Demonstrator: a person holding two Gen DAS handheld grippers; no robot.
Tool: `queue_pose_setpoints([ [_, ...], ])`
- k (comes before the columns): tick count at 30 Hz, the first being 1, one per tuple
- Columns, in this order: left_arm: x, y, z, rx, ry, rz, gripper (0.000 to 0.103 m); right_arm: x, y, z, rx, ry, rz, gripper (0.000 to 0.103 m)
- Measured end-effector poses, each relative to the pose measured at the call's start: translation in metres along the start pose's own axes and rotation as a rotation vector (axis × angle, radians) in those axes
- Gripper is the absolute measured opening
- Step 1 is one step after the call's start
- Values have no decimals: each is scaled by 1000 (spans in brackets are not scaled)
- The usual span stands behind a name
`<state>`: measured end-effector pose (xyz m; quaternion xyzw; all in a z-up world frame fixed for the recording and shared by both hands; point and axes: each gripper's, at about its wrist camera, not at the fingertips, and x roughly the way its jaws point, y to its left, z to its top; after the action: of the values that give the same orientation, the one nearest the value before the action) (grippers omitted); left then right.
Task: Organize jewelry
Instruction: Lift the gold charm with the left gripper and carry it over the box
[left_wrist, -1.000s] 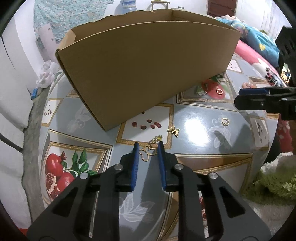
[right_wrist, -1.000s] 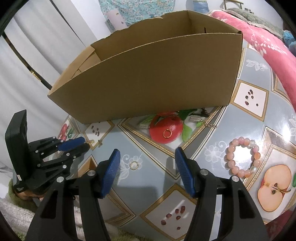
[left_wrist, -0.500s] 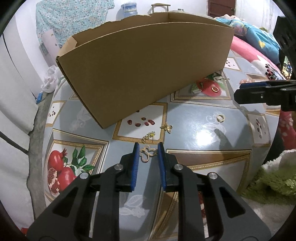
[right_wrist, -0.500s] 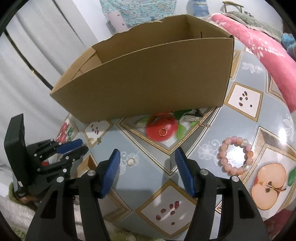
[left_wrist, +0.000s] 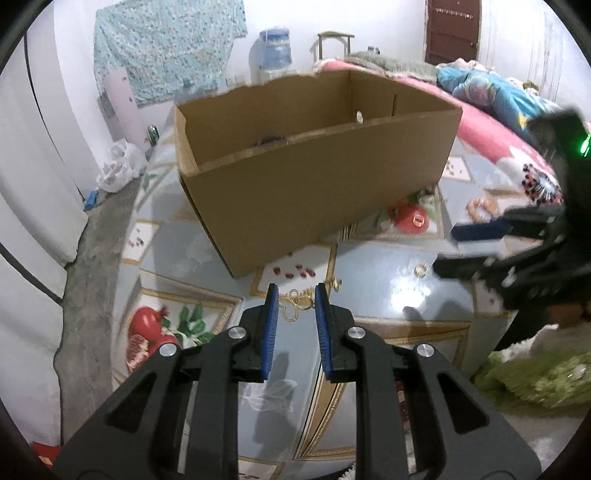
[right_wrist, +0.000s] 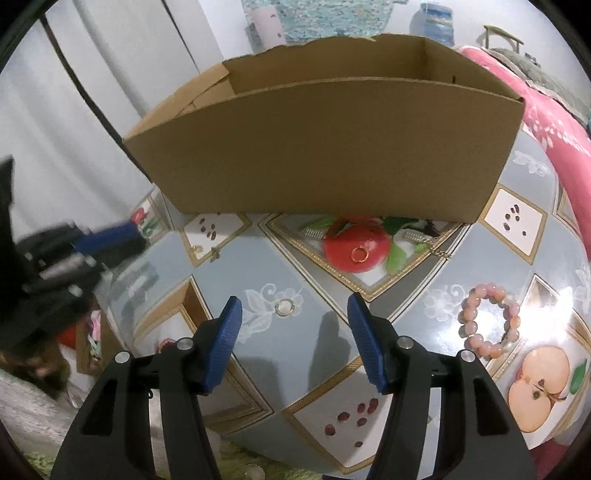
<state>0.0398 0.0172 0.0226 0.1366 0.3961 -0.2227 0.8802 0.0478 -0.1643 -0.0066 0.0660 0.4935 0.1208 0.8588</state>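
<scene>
Gold pendant (left_wrist: 293, 304) pinched in narrow left gripper (left_wrist: 293, 295), cardboard box (left_wrist: 314, 192) directly ahead above bench (left_wrist: 388, 291); right gripper (right_wrist: 295, 314) wide, empty.

- The cardboard box (right_wrist: 325, 147) stands at the far side of the table (right_wrist: 317, 332).
- A ring (right_wrist: 359, 254) lies just in front of the box.
- Another ring (right_wrist: 284, 307) lies nearer, between the right gripper's (right_wrist: 293, 332) fingertips.
- The bead bracelet (right_wrist: 489, 319) lies to the right of both rings.
- A gold ornament (left_wrist: 293, 305) sits between the left gripper's (left_wrist: 293, 314) fingertips, in front of the box's near corner.
</scene>
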Motion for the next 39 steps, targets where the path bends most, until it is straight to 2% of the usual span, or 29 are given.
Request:
queue_pose_setpoints([
  [3, -8, 3, 6, -5, -17, -1, 19, 5, 4, -2, -28, 0, -6, 56],
  [8, -5, 0, 5, -5, -17, 6, 19, 18, 14, -4, -96, 9, -37, 34],
  [15, 4, 1, -2, -25, 4, -9, 19, 22, 25, -5, -170, -5, -113, 20],
  [16, 5, 1, -3, -24, 7, -6, 19, 22, 25, -5, -170, 2, -104, 13],
  [29, -11, 4, 7, -31, -37, 10, 19, 8, 12, -4, -119, -21, -58, 12],
  [36, -36, 2, 38, -13, -136, -28, 19, -49, 15, 12, -150, -137, -38, 12],
  [39, -47, 1, 60, 4, -194, -52, 19, -81, 13, 35, -173, -223, -26, 12],
])
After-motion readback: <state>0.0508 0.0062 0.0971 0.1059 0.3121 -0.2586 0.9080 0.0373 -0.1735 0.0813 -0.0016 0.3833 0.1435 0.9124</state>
